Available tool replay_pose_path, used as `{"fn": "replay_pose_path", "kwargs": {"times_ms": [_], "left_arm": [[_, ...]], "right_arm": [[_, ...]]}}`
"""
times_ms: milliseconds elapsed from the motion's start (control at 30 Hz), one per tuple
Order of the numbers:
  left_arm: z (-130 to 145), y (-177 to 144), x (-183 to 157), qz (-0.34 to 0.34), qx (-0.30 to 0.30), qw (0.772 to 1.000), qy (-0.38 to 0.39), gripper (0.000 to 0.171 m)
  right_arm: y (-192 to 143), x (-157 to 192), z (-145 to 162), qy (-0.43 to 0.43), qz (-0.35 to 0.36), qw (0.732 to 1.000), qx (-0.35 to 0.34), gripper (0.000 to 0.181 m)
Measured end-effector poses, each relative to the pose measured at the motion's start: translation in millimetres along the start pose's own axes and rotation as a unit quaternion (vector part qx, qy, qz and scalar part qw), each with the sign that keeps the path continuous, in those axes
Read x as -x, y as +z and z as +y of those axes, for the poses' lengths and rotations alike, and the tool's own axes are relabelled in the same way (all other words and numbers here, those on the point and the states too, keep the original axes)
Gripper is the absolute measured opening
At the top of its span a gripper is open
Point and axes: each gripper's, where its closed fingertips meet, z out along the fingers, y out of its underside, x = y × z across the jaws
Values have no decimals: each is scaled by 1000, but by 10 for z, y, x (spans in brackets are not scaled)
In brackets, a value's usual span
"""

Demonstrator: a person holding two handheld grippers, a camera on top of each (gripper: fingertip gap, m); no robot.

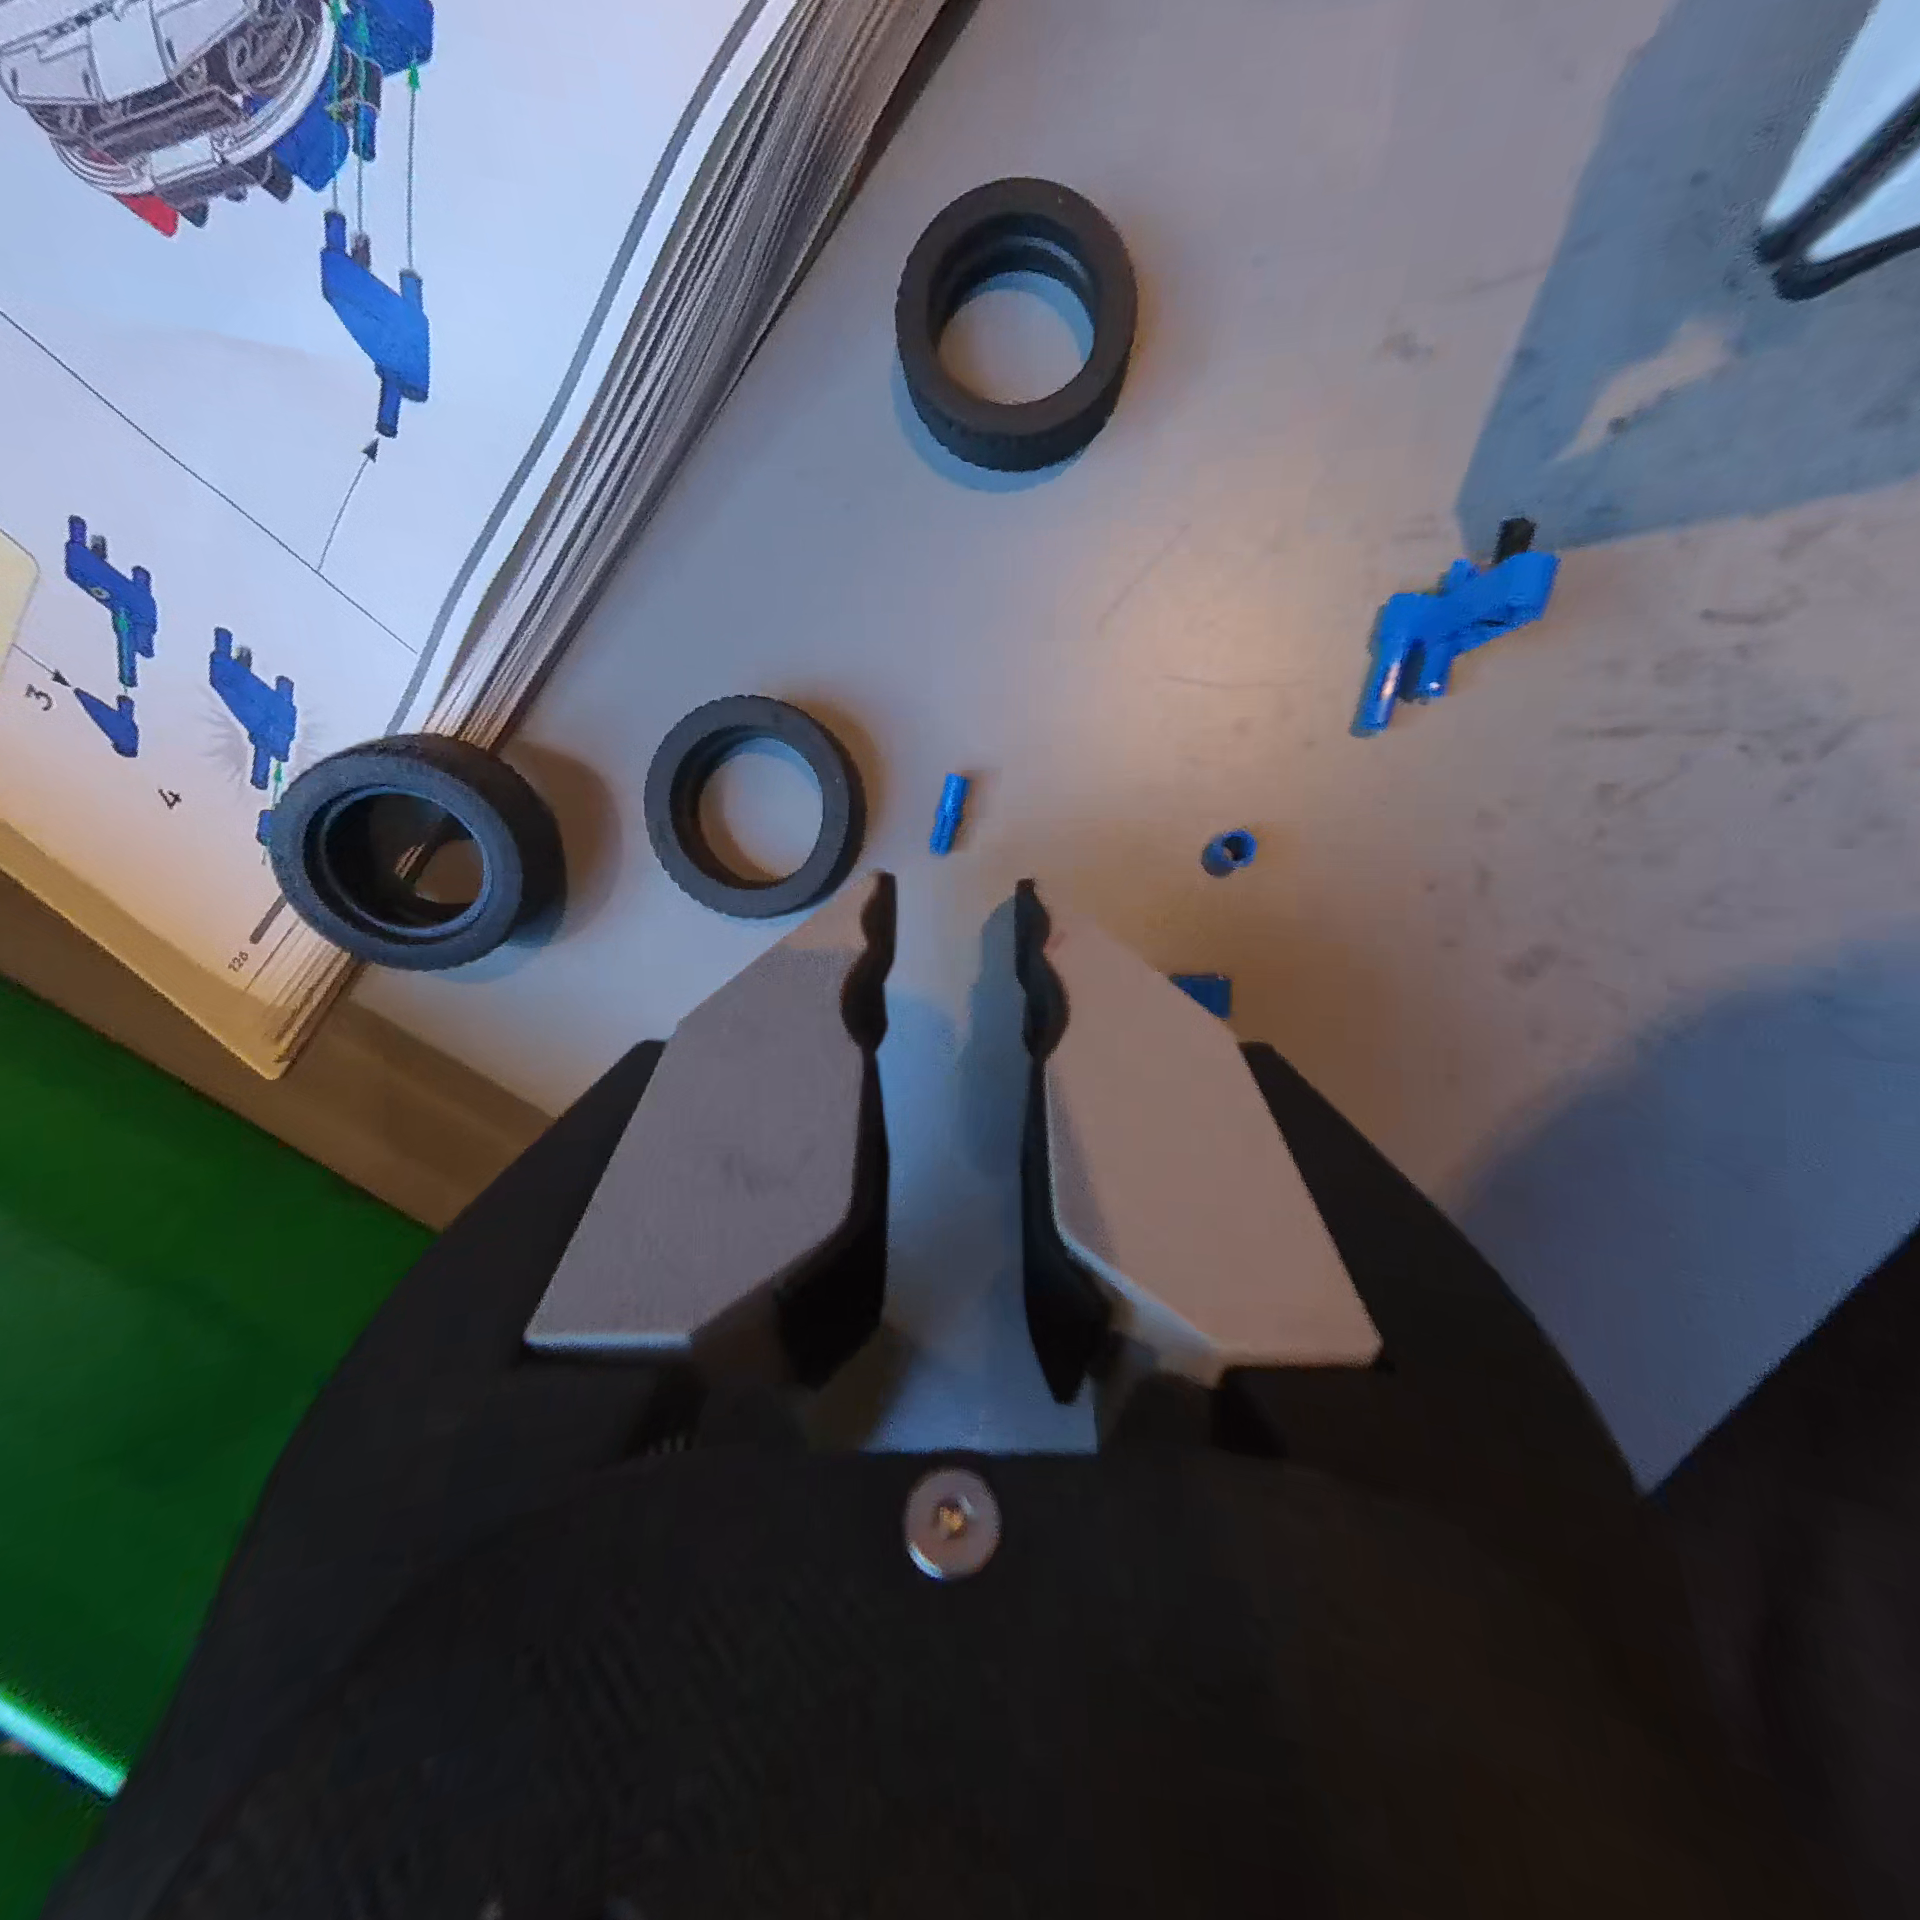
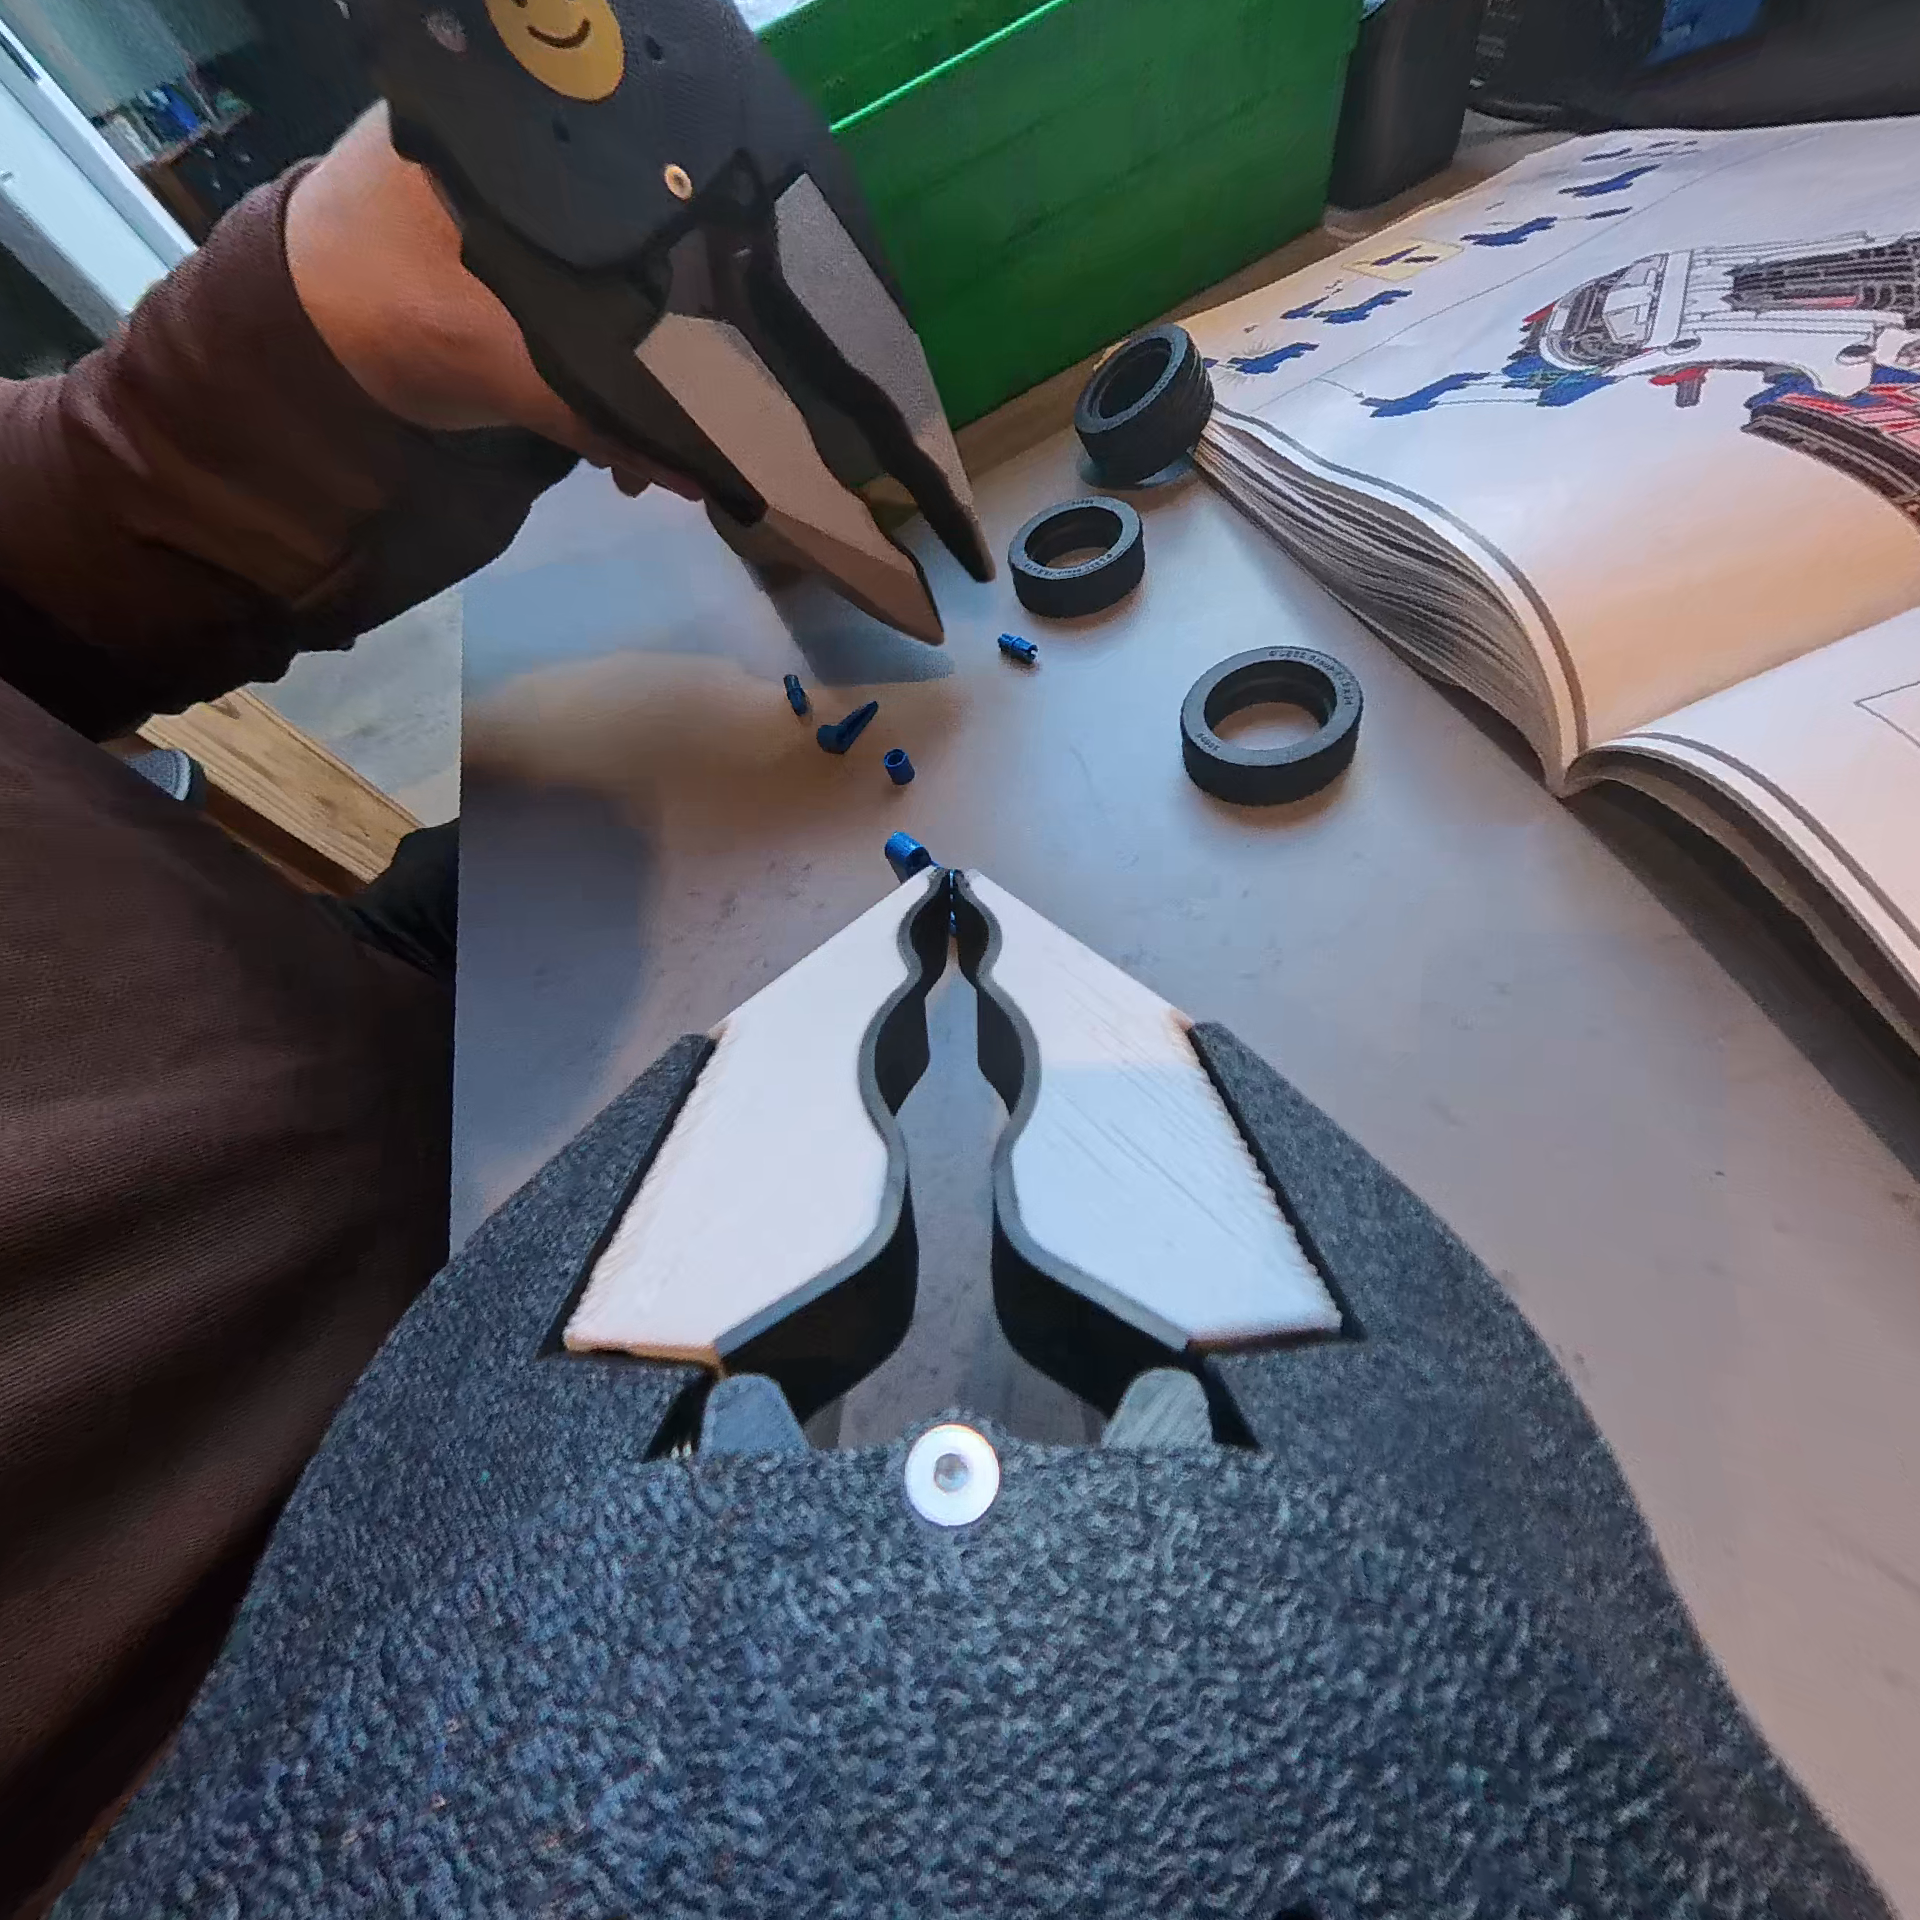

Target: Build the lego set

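Hovering low over the grey table (image 1: 1195,644), the left gripper (image 1: 954,888) has its jaws parted with nothing between them; its tips point at a small blue pin (image 1: 949,814) lying just ahead. A flat black tyre (image 1: 755,805) sits just left of the tips, another tyre (image 1: 416,850) leans against the corner of the open instruction book (image 1: 260,436), and a third (image 1: 1016,324) lies farther out beside the book's page edge. A blue bushing (image 1: 1229,852) lies to the right, and a blue assembly (image 1: 1455,629) rests well apart near a shadow.

The right gripper (image 2: 951,881) is pinched closed on a small blue piece (image 2: 907,850) that sticks out to the left of its tips. Beyond it lie more loose blue bits (image 2: 847,727). Bare table stretches to the right, up to the book (image 2: 1558,499). A green bin (image 2: 1091,177) stands past the table's far edge.
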Motion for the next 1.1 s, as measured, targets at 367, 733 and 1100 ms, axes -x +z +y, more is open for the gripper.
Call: {"fn": "replay_pose_path", "kwargs": {"times_ms": [367, 733, 1100], "left_arm": [[-71, 182, -16, -22, 15, 999, 27, 13], [-224, -20, -120, -63, -145, 987, 30, 2], [-330, -408, -444, -18, -347, 936, 51, 2]], "right_arm": [[-19, 20, -14, -3, -4, 1000, -6, 0], [-79, 43, -90, -9, -12, 999, -35, 4], [-42, -133, -306, -85, 76, 991, -64, 6]]}}
